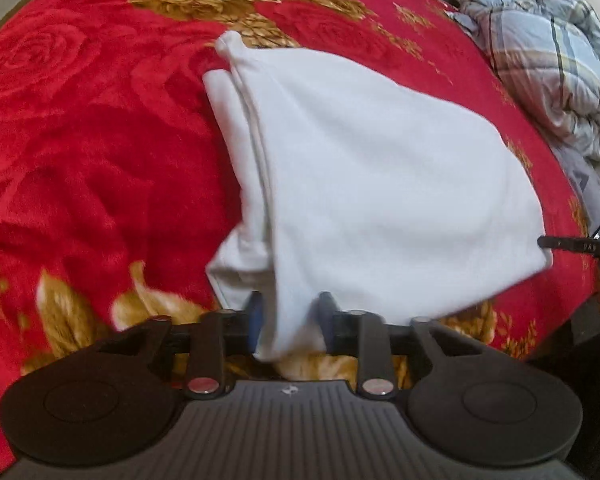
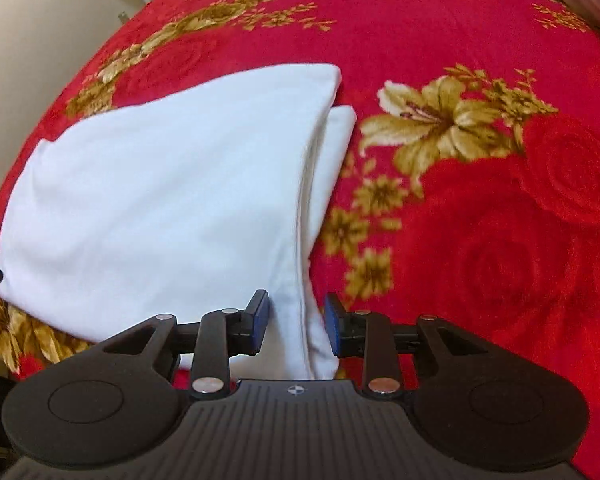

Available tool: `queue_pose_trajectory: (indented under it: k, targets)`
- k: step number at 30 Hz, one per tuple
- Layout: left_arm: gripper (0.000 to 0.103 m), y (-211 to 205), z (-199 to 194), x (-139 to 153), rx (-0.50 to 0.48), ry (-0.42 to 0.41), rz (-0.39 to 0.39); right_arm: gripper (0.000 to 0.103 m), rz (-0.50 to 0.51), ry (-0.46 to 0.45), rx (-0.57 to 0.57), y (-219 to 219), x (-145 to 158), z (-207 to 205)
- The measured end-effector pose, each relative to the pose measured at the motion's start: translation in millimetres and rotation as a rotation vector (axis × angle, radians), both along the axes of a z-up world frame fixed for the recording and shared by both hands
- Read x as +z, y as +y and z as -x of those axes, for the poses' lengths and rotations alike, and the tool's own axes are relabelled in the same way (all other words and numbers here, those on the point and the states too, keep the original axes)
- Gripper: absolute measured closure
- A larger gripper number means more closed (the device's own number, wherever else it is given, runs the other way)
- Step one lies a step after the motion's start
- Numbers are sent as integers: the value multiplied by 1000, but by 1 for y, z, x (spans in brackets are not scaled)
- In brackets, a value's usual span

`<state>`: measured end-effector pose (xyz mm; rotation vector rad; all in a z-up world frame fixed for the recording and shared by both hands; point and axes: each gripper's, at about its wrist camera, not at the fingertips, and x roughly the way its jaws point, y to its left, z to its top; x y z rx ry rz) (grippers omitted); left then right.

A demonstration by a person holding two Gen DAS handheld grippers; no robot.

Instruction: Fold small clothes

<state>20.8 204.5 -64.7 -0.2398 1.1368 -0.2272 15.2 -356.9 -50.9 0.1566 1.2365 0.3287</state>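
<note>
Lying on the bed: white garment, folded over so several layers stack along one long side, spread on the red blanket.
Garment edges: in the left wrist view the layered side runs down the left of the cloth; in the right wrist view the same layered side runs down the right, with an under layer peeking out past the top one.
Garment lift: the near corners rise off the blanket toward each gripper; the far end rests flat.
Left gripper: blue pads sit on either side of a near corner of the garment, cloth bunched between them; the jaws are partly closed and appear to pinch the cloth.
Right gripper: blue pads stand either side of the layered near corner, a visible gap between the right pad and the cloth; jaws partly apart; whether they actually pinch it I cannot tell.
Other gripper seen: the right gripper's dark fingertip shows at the right rim of the left wrist view, at the garment's corner.
Blanket: red plush with golden flowers and rose patterns.
Beyond the blanket: a rumpled plaid quilt at the bed's far right.
</note>
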Motion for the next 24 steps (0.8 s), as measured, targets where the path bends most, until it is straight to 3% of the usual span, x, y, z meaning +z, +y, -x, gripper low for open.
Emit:
queue_pose_trajectory:
  k: [1,5,7,8,10,11,12,13,14,15,17,19,22,24]
  targets:
    - [99,-2,3,2,16,0,-10,99,-2,-4,-10,0,2,3]
    - [99,-4,26,31,88,-84,7,100,-65,-79,-99,-12,29,12]
    - [99,0,30,25,141,-58,9,100,-116,-104,-173,-23,39,19]
    - [97,2,29,13,174,-8,5,100,-111,-91,-195,-25,36,21]
    - [91,6,25,-3,215,78,-2,98,-43,-14,-195,-21,18,21]
    - [90,8,24,-2,223,69,6,98,-19,31,-186,-19,8,20]
    - [81,12,25,4,238,36,24,98,-2,55,-183,-18,4,19]
    - [74,18,27,13,261,-15,48,97,23,35,-194,-18,6,19]
    - [61,23,30,18,282,-50,63,94,52,-7,-204,-17,12,21]
    - [57,27,31,22,301,-73,76,92,74,-72,-204,-17,22,22]
    - [57,32,29,25,340,-91,88,76,52,-166,-199,-16,38,24]
    - [57,33,25,23,348,-83,91,75,-28,-206,-189,-13,45,22]
    - [57,23,18,21,332,-81,69,75,-77,-177,-128,3,36,17]
    - [49,19,12,21,323,-81,60,72,-4,-127,-77,18,21,13]
